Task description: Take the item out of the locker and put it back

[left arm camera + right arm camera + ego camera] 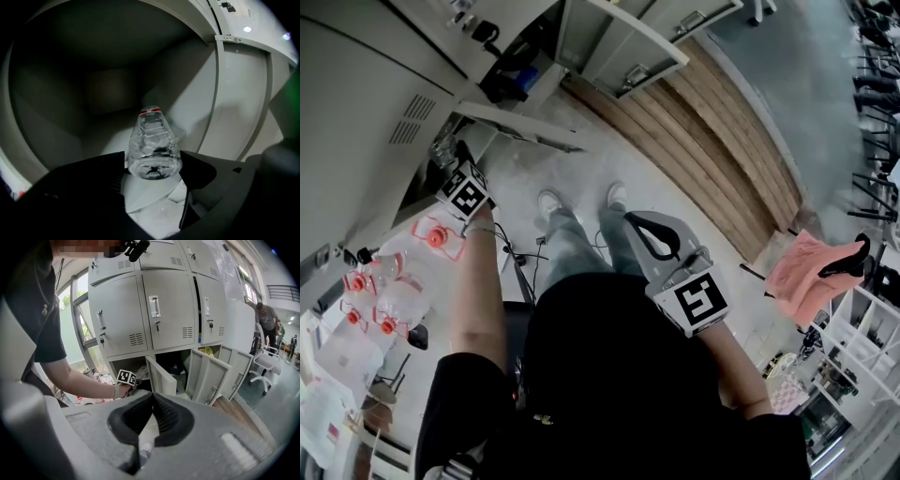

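Note:
A clear plastic bottle (153, 143) with a red cap lies on the floor of the open locker compartment (108, 89), its base toward the camera. My left gripper (153, 157) reaches into that compartment; its jaws stand wide on either side of the bottle's base, open, with no clear press on it. In the head view only the left gripper's marker cube (467, 192) shows at the locker mouth, its jaws hidden inside. My right gripper (152, 394) is shut and empty, held in front of my body (630, 217), away from the lockers.
The grey locker bank (154, 310) has several lower doors swung open (161, 378) (206, 376). Packs of red-capped bottles (384, 300) lie on the floor at left. A pink cloth (806, 267) hangs at right. A person (267, 317) and a white chair (262, 369) are farther off.

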